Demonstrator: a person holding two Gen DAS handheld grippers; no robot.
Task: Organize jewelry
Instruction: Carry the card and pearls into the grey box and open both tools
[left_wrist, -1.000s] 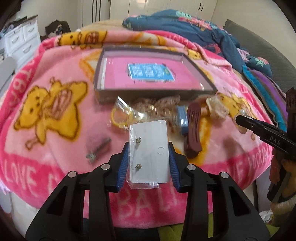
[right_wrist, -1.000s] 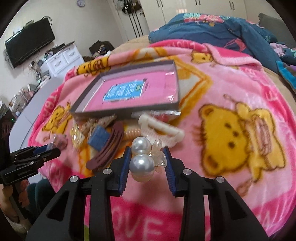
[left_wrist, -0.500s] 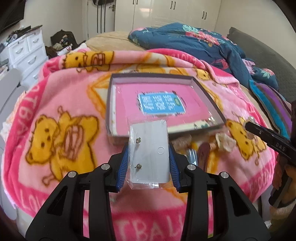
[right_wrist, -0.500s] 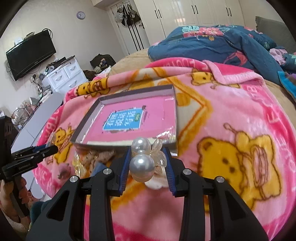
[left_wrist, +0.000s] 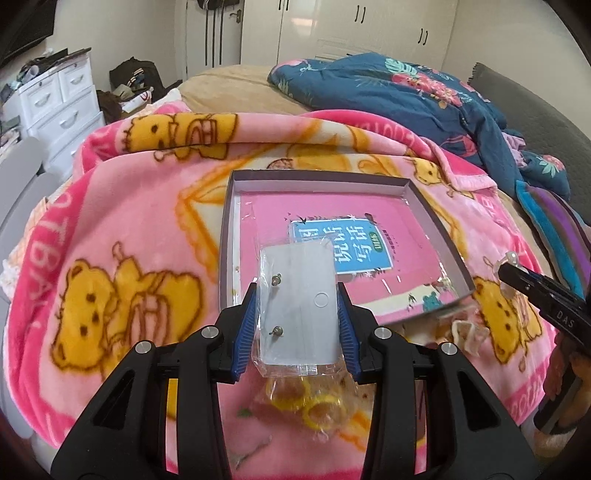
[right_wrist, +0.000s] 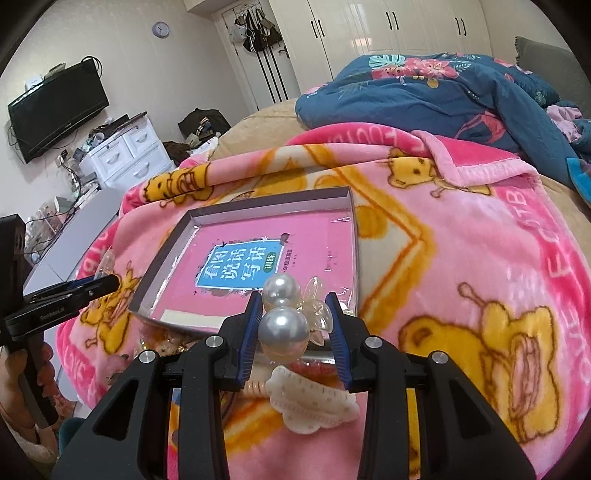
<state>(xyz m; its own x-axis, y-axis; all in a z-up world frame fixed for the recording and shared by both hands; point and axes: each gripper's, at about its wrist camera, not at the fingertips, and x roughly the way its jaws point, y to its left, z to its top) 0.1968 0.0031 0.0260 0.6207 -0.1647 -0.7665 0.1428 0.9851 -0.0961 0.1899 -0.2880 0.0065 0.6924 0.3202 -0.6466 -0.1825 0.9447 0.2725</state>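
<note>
My left gripper (left_wrist: 297, 325) is shut on a white earring card (left_wrist: 300, 306) in a clear bag, held above the near edge of the shallow grey box lid (left_wrist: 228, 236) with a pink book inside. In the right wrist view my right gripper (right_wrist: 293, 325) is shut on a pearl hair clip (right_wrist: 283, 326) with clear petals, over the near rim of the same box lid (right_wrist: 159, 258). Each gripper shows at the edge of the other's view: the right gripper (left_wrist: 517, 275) and the left gripper (right_wrist: 105, 284). Below lie yellow rings in a bag (left_wrist: 314, 402) and a cream claw clip (right_wrist: 310, 402).
The box lid rests on a pink bear-print blanket (left_wrist: 129, 221) on a bed. A blue floral quilt (left_wrist: 406, 88) is heaped behind it. White drawers (left_wrist: 59, 99) and a wall television (right_wrist: 55, 107) stand to the left. More hair accessories lie near the lid's front edge.
Both grippers have risen and moved forward from over the pile of accessories toward the box lid, each keeping its item. The lid now sits closer and lower in both views.
</note>
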